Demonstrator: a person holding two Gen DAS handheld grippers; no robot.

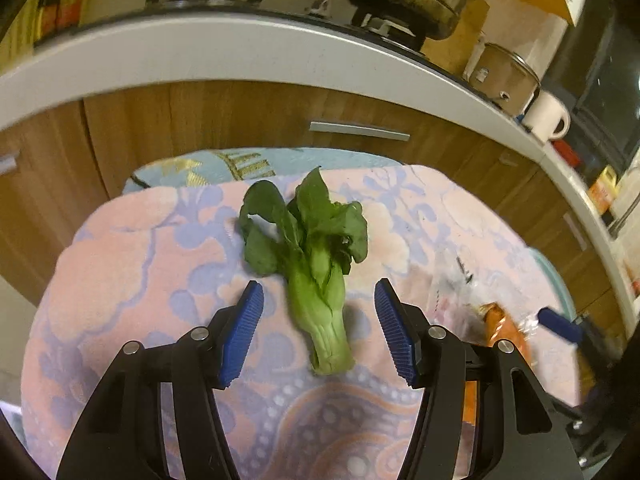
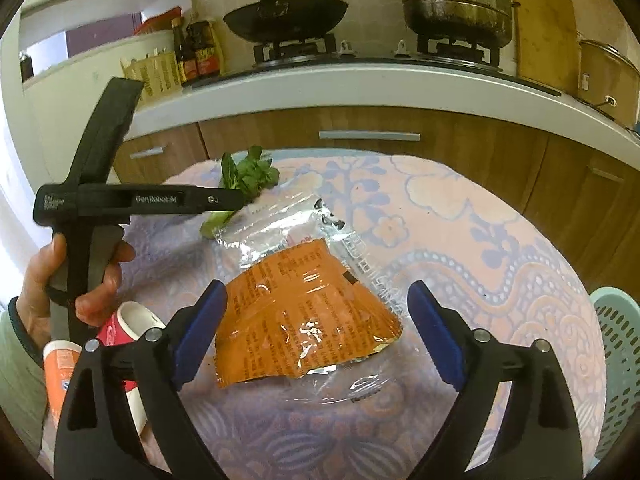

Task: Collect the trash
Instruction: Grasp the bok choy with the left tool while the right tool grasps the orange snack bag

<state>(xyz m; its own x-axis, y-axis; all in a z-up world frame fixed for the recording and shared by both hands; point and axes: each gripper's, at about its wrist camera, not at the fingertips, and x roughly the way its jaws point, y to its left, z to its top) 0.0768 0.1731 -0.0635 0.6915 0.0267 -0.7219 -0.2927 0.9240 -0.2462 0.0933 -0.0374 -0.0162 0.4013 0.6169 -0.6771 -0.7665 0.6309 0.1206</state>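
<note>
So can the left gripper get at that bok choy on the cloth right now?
Probably yes. The left gripper is open with its blue pads on either side of the bok choy stalk, and nothing lies between them. The orange wrapper sits off to the right, out of the way.

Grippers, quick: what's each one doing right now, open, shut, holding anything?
Left gripper: open, empty, straddling the bok choy.
Right gripper: open, empty, over the orange wrapper.
</note>
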